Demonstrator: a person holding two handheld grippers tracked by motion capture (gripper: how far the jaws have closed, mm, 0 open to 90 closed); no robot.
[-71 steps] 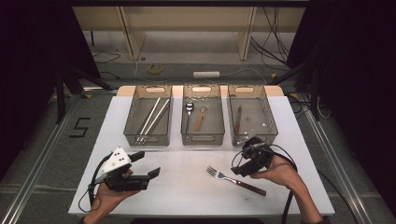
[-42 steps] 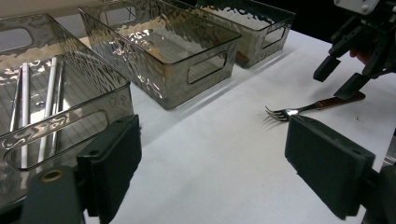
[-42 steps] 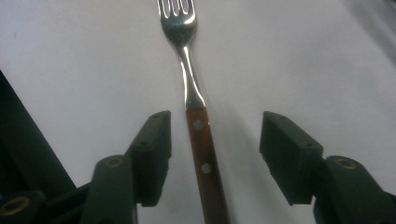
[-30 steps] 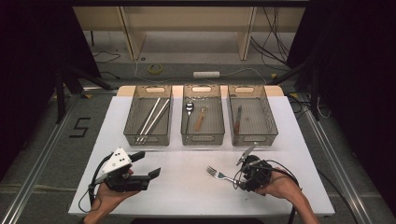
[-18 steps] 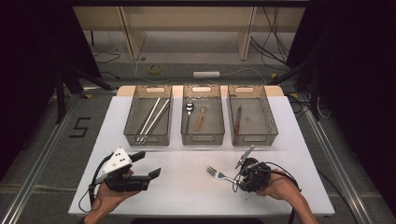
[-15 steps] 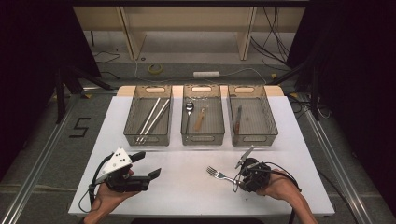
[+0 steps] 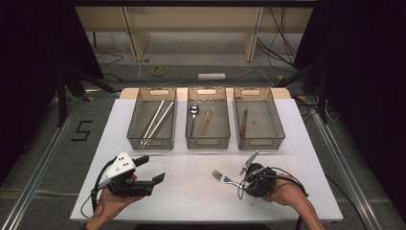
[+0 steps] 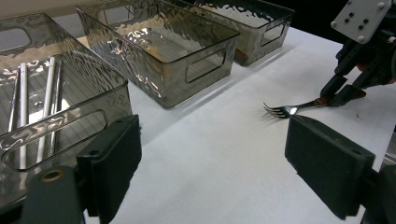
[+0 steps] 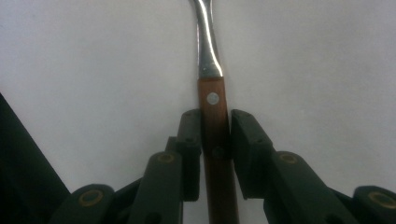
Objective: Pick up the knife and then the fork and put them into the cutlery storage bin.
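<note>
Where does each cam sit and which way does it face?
High view: above the table's near edge, looking forward and down on three bins; both forearms enter below.
Left gripper view: on the left tool, facing the bins and fork.
Right gripper view: on the right tool, its pads against the fork's wooden handle.
Shared: the fork.

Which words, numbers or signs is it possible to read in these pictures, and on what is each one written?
"5": a black digit marked on the grey floor, left of the white table.
No other text: the three bins, the fork and both grippers carry no readable label or brand.
</note>
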